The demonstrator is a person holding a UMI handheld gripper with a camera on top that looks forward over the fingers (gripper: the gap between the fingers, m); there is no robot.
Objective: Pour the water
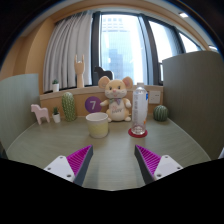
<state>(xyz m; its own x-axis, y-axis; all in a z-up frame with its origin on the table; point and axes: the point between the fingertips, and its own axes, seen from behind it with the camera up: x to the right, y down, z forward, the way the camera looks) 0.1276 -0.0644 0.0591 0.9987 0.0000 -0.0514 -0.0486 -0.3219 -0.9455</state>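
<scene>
A cream-coloured cup [97, 124] stands on the grey table [112, 150] ahead of my fingers, a little left of centre. To its right a clear water bottle [139, 108] stands upright on a red coaster. My gripper [112, 160] is open and empty, well short of both; its magenta pads [78, 158] are spread wide with bare table between them.
A plush mouse [117, 98] sits behind the cup and bottle. A green cactus [68, 106], a small pink figure [40, 114], a purple number sign [92, 103] and a green ball [161, 113] line the back. Grey partitions [192, 90] flank the table; a window is behind.
</scene>
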